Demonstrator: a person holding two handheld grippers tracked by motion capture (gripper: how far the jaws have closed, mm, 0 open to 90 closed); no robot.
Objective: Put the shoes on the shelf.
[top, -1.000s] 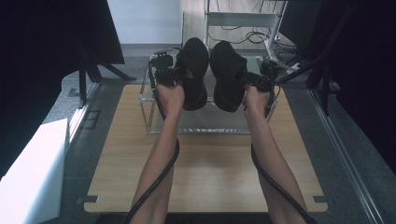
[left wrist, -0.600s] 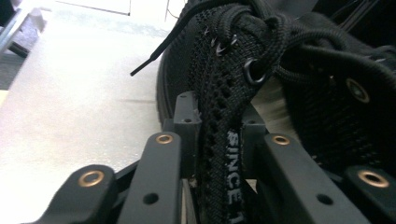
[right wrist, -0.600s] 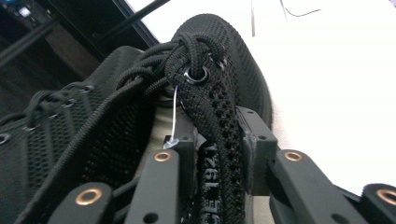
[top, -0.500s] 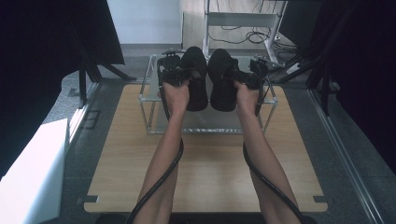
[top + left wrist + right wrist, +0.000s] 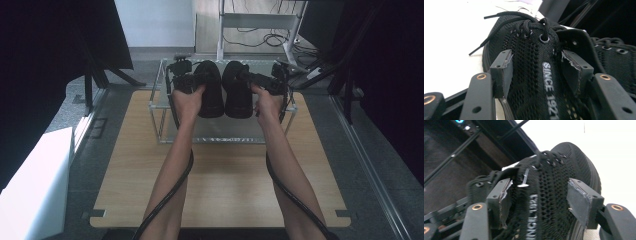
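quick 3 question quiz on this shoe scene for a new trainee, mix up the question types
1. True or false: each gripper holds one black shoe.
2. What do the two shoes sit over? A) a white box B) a clear-topped metal rack C) the bare floor
3. Fill in: the woven label on the shoe between the left gripper's jaws reads "SINCE ____".

Key
1. True: the left gripper is closed on the left shoe, the right gripper on the right shoe.
2. B: the rack stands on the wooden table.
3. 1921, read in the left gripper view on the label.
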